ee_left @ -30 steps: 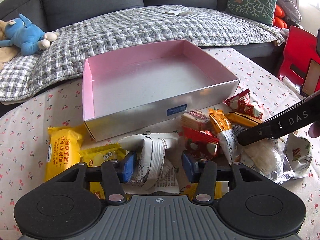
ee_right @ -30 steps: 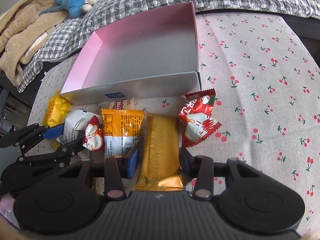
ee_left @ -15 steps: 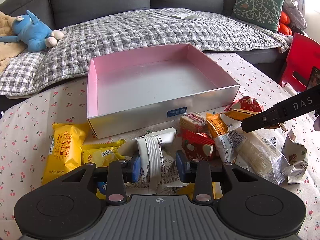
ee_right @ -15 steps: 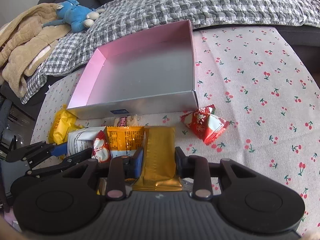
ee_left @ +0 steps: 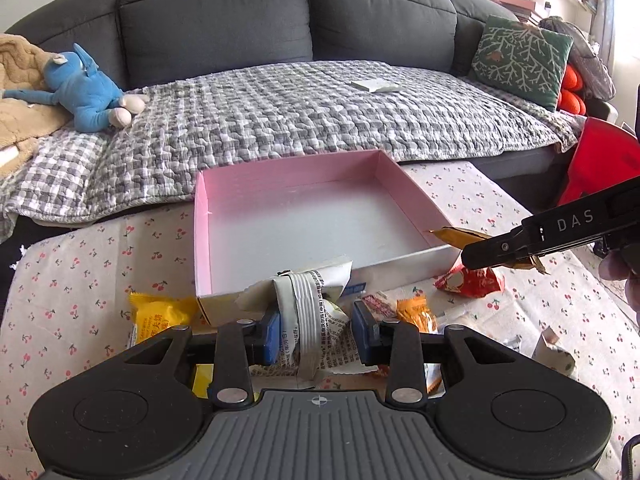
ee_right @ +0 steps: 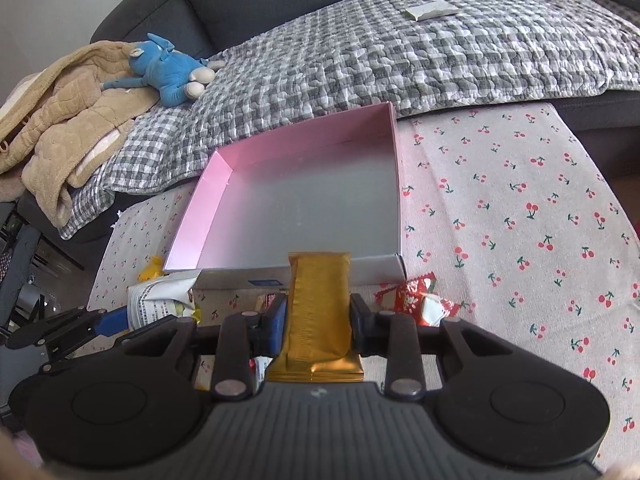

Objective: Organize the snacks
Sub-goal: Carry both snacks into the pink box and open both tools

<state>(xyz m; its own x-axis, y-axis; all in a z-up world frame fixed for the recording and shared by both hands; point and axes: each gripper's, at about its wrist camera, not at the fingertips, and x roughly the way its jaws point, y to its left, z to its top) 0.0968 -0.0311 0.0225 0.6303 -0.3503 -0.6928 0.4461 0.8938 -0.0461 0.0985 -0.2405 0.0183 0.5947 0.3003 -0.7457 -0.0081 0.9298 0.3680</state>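
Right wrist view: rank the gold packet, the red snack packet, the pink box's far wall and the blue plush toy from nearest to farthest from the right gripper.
1. gold packet: clamped in the right gripper.
2. red snack packet: on the cloth, just right of the fingers.
3. pink box's far wall: ahead, across the box.
4. blue plush toy: far left, on the sofa.

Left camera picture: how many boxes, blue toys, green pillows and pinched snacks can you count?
Box: 1
Blue toy: 1
Green pillow: 1
Pinched snacks: 2 (white packet in left gripper, gold packet in right gripper)
Total: 5
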